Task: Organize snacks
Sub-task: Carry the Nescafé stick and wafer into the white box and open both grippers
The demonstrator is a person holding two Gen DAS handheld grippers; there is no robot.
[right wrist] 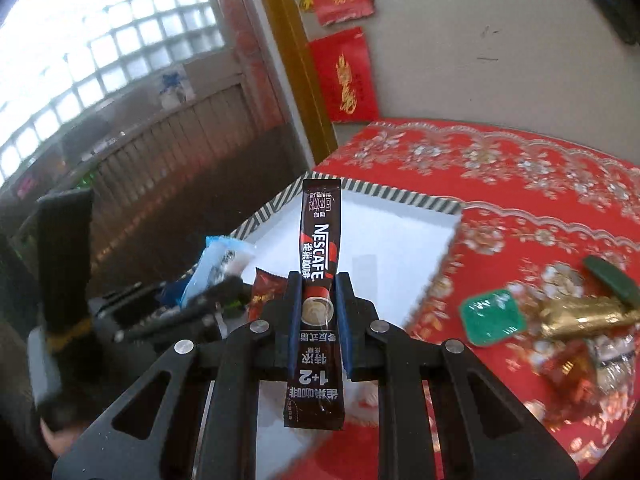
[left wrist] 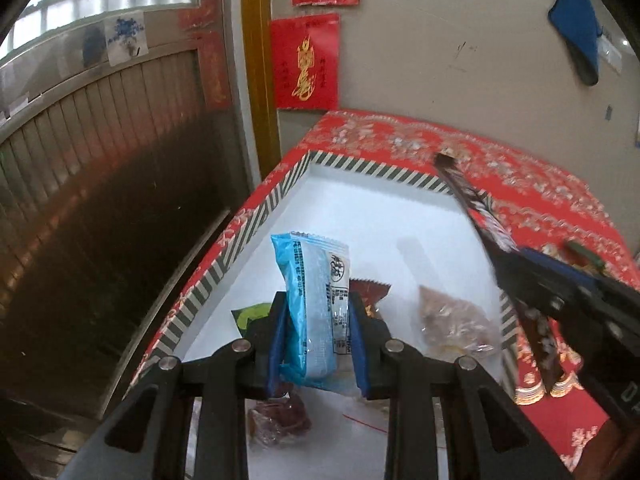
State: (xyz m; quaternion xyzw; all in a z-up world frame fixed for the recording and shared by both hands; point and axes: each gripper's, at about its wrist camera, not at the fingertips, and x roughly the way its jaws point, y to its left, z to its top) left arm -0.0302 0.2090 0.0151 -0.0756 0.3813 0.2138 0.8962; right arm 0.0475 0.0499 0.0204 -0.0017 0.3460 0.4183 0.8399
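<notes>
Glossy plastic blue packet (left wrist: pixel 316 312), glossy coffee sachet (right wrist: pixel 318 280), embroidered cloth tablecloth (right wrist: pixel 500 168).

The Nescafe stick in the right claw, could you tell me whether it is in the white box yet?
Not yet. The Nescafe stick is clamped in the right claw, held above the white box and resting on nothing.

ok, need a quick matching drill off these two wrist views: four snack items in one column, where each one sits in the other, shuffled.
Items
1. blue packet
2. coffee stick
3. green packet
4. clear bag of brown snacks

Places
A. lying on the white floor of the striped box
B. clamped in the right gripper
C. clamped in the left gripper
D. lying on the red tablecloth, outside the box

Pairs: 1-C, 2-B, 3-D, 4-A
</notes>
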